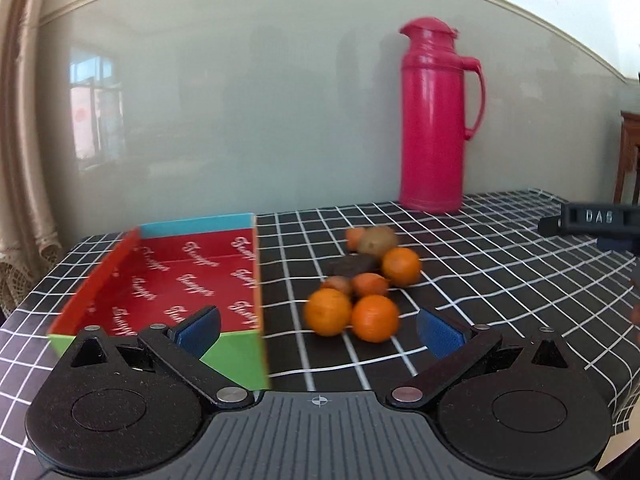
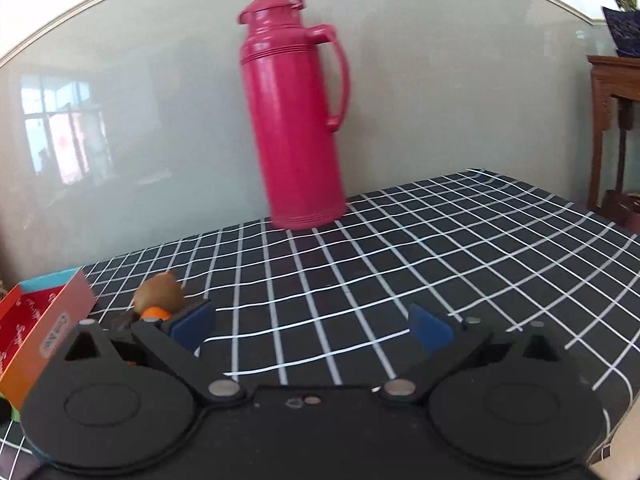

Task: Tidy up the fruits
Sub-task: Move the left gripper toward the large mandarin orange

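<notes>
Since both sets of jaws are spread wide with nothing between them, this looks like the approach before a first pick. Nearest the left gripper (image 1: pixel 318 330) sit two oranges (image 1: pixel 374 317), touching each other, right at the front of the fruit pile on the checked counter (image 1: pixel 500 264). I'd take the front one first so the rest don't roll. Just left is the red box (image 1: pixel 192 276), open and empty as far as I can see. Further back are smaller orange fruits and a kiwi (image 1: pixel 377 241). The right gripper (image 2: pixel 312 326) points at bare cloth, pile off to its left. Pink thermos (image 1: pixel 434 116) stands at the back, well clear.
</notes>
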A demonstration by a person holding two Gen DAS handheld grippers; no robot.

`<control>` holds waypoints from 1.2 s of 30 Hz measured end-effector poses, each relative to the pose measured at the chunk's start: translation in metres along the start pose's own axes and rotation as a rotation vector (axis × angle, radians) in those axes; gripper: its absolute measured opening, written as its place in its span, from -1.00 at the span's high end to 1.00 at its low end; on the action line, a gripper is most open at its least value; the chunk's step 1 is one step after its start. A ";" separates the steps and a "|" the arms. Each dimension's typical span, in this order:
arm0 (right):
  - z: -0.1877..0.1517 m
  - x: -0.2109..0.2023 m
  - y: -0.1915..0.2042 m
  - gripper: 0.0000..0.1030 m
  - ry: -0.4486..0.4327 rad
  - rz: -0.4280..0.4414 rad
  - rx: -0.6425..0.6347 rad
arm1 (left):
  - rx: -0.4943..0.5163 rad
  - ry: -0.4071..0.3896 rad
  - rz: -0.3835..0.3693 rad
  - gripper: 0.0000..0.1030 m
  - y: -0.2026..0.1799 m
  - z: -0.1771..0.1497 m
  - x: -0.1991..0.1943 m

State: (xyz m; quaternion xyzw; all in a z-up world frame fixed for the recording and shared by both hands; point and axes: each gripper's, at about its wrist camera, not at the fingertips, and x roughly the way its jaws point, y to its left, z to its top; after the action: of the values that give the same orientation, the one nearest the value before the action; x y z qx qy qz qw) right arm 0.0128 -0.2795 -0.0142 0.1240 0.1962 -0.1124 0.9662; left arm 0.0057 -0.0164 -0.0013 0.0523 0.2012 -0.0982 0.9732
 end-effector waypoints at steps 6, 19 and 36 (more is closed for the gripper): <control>0.002 0.000 -0.005 -1.00 -0.044 -0.061 -0.035 | -0.008 0.031 0.014 -1.00 -0.018 0.003 0.015; 0.003 -0.003 -0.035 -1.00 -0.066 -0.146 -0.060 | -0.054 0.117 0.006 -0.99 -0.033 0.002 0.045; 0.004 -0.003 -0.069 -1.00 -0.058 -0.218 -0.013 | -0.087 0.182 0.006 -0.40 -0.049 0.003 0.084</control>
State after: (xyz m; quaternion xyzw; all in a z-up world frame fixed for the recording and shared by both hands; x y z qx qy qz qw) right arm -0.0074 -0.3449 -0.0230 0.0922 0.1813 -0.2192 0.9542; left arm 0.0719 -0.0793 -0.0354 0.0195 0.2925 -0.0811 0.9526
